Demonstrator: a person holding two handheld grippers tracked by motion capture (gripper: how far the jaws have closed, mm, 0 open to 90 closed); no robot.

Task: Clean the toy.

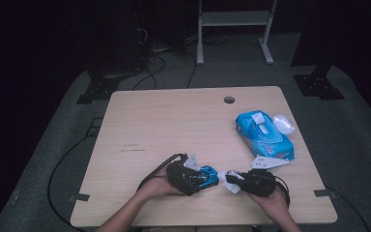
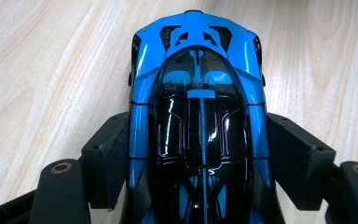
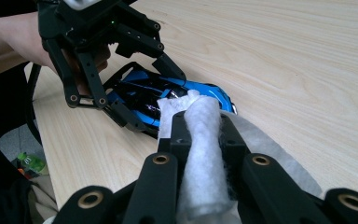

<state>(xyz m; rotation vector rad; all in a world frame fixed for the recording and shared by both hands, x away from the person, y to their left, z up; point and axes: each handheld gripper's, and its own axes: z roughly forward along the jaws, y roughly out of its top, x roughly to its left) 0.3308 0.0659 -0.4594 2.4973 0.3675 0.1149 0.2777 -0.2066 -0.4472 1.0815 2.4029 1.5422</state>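
Note:
A blue and black toy car (image 2: pixel 198 116) lies on the wooden table (image 1: pixel 174 125) near its front edge. My left gripper (image 2: pixel 200 158) is shut on it, one pad on each flank. In the high view the car (image 1: pixel 208 175) pokes out of the left gripper (image 1: pixel 200 178) toward the right. My right gripper (image 3: pixel 200 126) is shut on a rolled white wipe (image 3: pixel 204 154), and the wipe's tip rests against the car (image 3: pixel 140 91) by its roof. The right gripper (image 1: pixel 233 182) sits just right of the car, with the wipe (image 1: pixel 234 189) hanging from it.
A blue pack of wipes (image 1: pixel 264 135) with its white flap up lies at the table's right, a clear plastic piece (image 1: pixel 284 123) beside it. A cable hole (image 1: pixel 229 99) sits near the far edge. A green bottle (image 3: pixel 30 162) stands on the floor.

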